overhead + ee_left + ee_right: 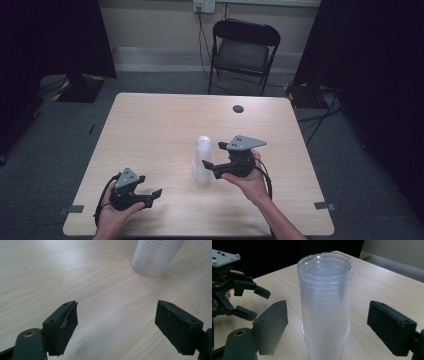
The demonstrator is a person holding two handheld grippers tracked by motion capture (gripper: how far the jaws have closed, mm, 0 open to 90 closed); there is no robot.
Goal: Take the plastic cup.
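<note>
A tall stack of clear plastic cups [203,160] stands upside down near the middle of the table. In the right gripper view the stack [325,305] rises between my right gripper's [328,322] wide-open jaws, which do not touch it. From above, the right gripper [214,156] sits just right of the stack. My left gripper [152,196] rests open near the table's front left, well apart from the cups. In the left gripper view the left gripper [116,317] has bare wood between its jaws, with the base of the stack [155,257] farther off.
The light wooden table [160,125] has a dark round cable hole [238,108] near its far edge. A black folding chair [244,52] stands behind the table. Dark curtains hang at both sides, and cables run over the grey floor.
</note>
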